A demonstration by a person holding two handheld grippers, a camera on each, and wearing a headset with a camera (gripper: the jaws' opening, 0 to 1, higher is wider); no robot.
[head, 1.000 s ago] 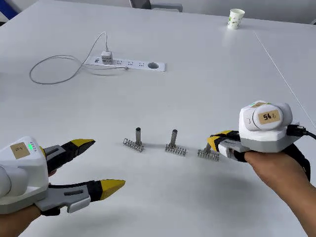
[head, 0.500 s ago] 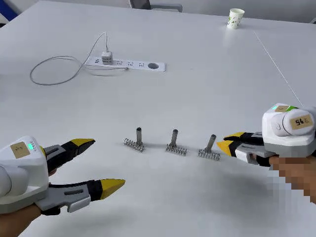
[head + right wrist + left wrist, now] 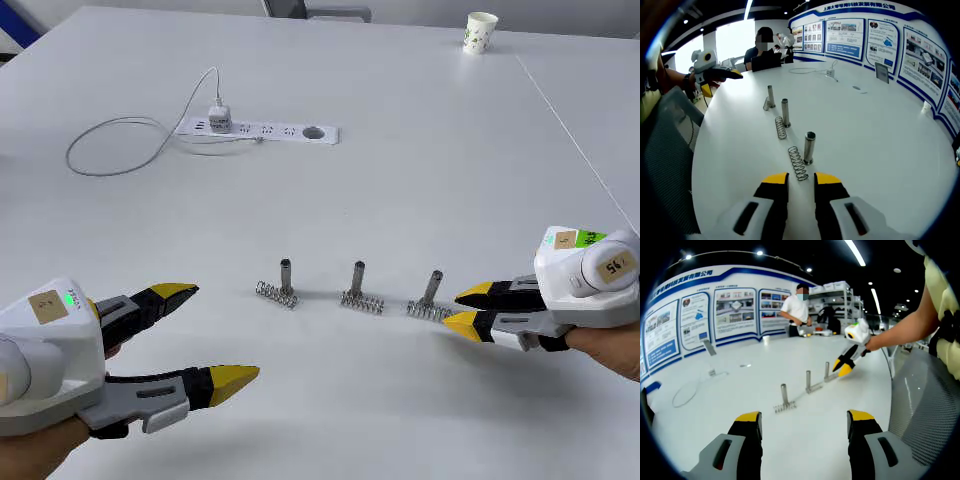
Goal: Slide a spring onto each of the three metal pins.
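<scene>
Three short metal pins stand in a row on the white table: left pin (image 3: 286, 272), middle pin (image 3: 357, 275), right pin (image 3: 434, 284). A spring lies flat at the foot of each: left spring (image 3: 271, 295), middle spring (image 3: 362, 302), right spring (image 3: 428, 312). My right gripper (image 3: 465, 308) hovers just right of the right spring, jaws a little apart and holding nothing. Its own view shows that spring (image 3: 798, 162) and pin (image 3: 809, 147) just ahead of the right gripper (image 3: 801, 179). My left gripper (image 3: 208, 335) is wide open at the near left, well short of the left pin (image 3: 784, 393).
A white power strip (image 3: 258, 129) with a plugged-in charger and looped cable (image 3: 120, 140) lies at the back left. A paper cup (image 3: 480, 32) stands far back right. A table seam (image 3: 570, 140) runs along the right. People stand beyond the table.
My right gripper has drawn back to the right, away from the right pin and spring, and its jaws have parted slightly. The left gripper has stayed put.
</scene>
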